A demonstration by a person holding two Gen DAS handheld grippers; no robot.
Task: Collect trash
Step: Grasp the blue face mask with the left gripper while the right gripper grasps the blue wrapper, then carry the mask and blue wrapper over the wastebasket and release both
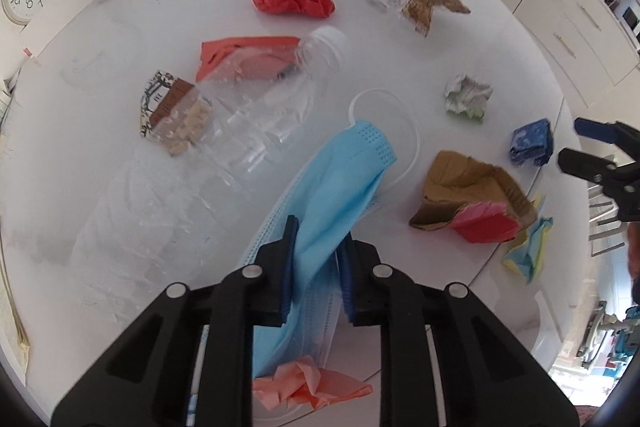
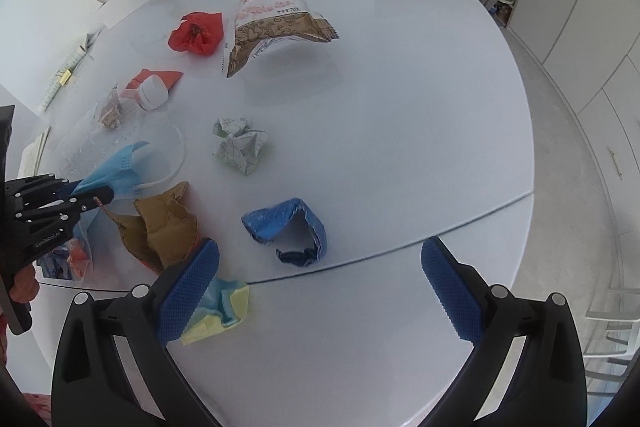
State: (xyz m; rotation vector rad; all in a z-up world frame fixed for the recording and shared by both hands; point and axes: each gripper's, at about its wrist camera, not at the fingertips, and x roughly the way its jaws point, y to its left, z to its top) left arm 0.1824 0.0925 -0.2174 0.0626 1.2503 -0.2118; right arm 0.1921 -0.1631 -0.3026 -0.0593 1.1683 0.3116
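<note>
Between the pads of the left claw [image 1: 318,247] a light-blue face mask [image 1: 336,179] is pinched tight, its pleated body bunched in the closed jaws, one white ear loop trailing over the white bench [image 1: 400,67]. Clear plastic bottle [image 1: 224,131] lies on its side just left of the mask. Right claw [image 2: 320,291] hangs over the near bench edge, jaws spread wide, nothing between them. Crumpled yellow-and-blue paper [image 2: 218,311] sits against its left pad; blue wrapper [image 2: 286,227] lies just beyond the gap. Torn brown cardboard [image 2: 164,223] is near, to the left.
</note>
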